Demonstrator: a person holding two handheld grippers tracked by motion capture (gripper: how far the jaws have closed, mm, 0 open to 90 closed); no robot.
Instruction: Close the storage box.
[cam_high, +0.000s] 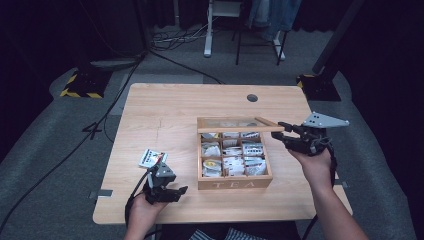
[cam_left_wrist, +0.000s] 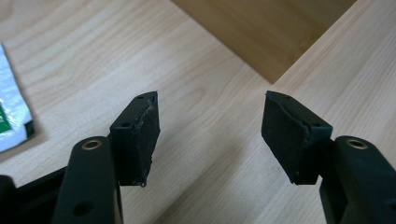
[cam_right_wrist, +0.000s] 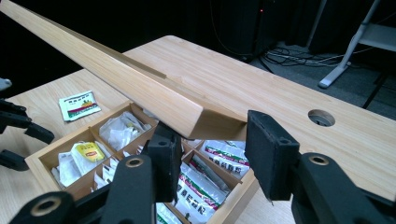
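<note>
Tea box (cam_high: 234, 183) sat mid-table, its lid (cam_high: 235, 128) raised. I saw my right gripper (cam_high: 289, 133) clamped on the lid's right corner, pads either side of the wood. A loose tea packet (cam_high: 151, 158) lay left of the box. My left gripper (cam_high: 172, 192) hung low over the table (cam_high: 165, 105) near the packet, jaws apart, holding nothing.

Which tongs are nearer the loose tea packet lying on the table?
Left. The left tongs sit just below the tea packet; the right tongs are across the tea box, at its lid.
</note>
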